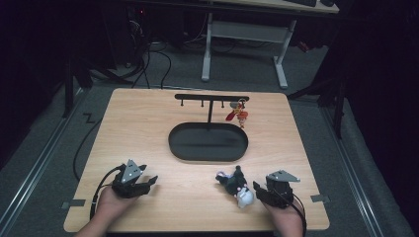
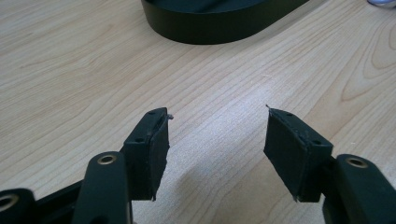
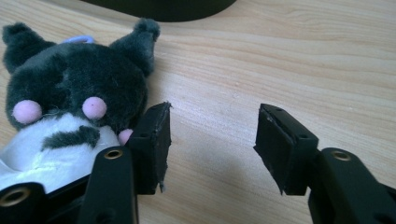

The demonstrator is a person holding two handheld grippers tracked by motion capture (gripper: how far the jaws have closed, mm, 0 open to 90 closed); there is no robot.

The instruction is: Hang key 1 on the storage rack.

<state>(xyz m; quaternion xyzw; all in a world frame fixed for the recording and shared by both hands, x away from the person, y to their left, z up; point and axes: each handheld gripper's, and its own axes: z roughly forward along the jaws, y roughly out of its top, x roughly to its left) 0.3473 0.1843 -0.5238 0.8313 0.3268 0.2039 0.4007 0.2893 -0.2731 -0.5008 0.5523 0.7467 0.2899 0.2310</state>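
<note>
A black and white plush toy (image 1: 236, 185) (image 3: 70, 107) lies on the wooden table near the front right. My right gripper (image 1: 259, 189) (image 3: 212, 140) is just right of it and open. The plush lies against the outer side of its left jaw, and the gap holds bare wood. At the front left, my left gripper (image 1: 149, 183) (image 2: 217, 144) rests open over bare table with nothing between its jaws. A black oval tray (image 1: 208, 154) (image 2: 219, 28) (image 3: 163, 9) sits mid-table. Behind it stands a black hook rack (image 1: 211, 97) with a red charm (image 1: 240, 116) hanging on its right side.
The table's front edge (image 1: 197, 229) runs just below both hands. Cables (image 1: 94, 197) trail off the grippers at the front corners. A white desk frame (image 1: 244, 47) and floor cables lie beyond the table's far edge.
</note>
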